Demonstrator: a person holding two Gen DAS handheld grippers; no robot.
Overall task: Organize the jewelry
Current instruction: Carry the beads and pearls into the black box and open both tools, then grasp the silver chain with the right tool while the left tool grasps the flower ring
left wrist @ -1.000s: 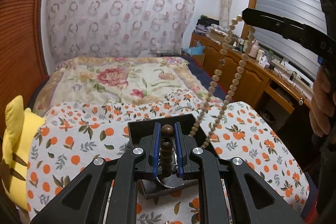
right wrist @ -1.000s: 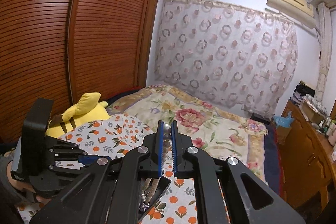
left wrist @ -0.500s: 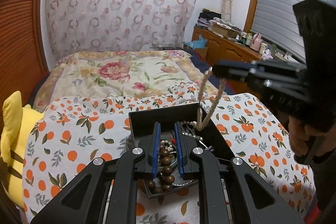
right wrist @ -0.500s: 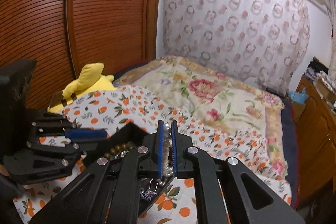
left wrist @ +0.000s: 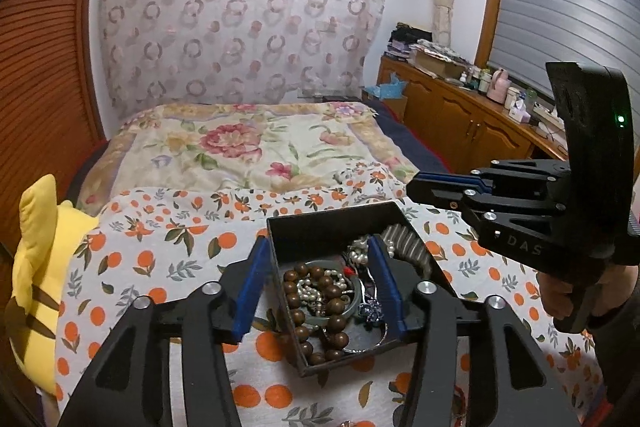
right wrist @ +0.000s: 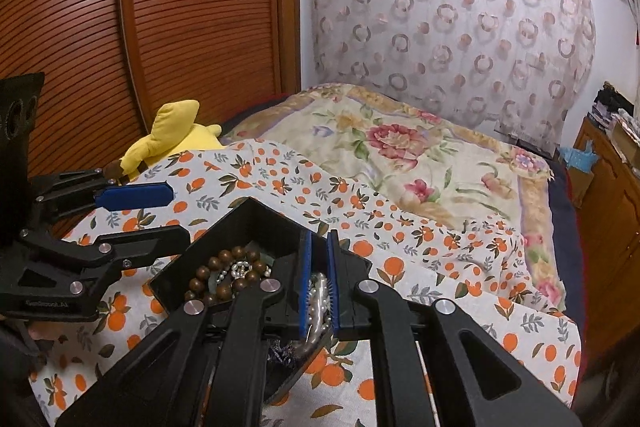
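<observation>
A black open box [left wrist: 332,211] [right wrist: 256,223] sits on the orange-print cloth and holds a tangle of jewelry. My left gripper [left wrist: 320,283] [right wrist: 176,213] hovers over its near left part, jaws opening wide; the brown wooden bead bracelet [left wrist: 316,291] [right wrist: 224,259] lies loose in the box between the fingers, untouched by the pads. My right gripper [right wrist: 319,283] [left wrist: 416,185] is just above the box's right side, its jaws opening a little. The pale bead necklace [left wrist: 404,247] [right wrist: 318,301] rests in the box below its narrow gap, and nothing hangs from it.
The orange-print cloth [left wrist: 160,255] covers the near end of a bed with a floral quilt [left wrist: 248,147]. A yellow plush toy [left wrist: 36,259] [right wrist: 176,135] lies at the left edge. Wooden cabinets [left wrist: 460,123] run along the right wall. A person's hand [left wrist: 560,295] grips the right tool.
Both bead strands came down into the box and were let go. The right gripper sank toward the box with the long pale strand. Both grippers' jaws have parted, the left one widely.
</observation>
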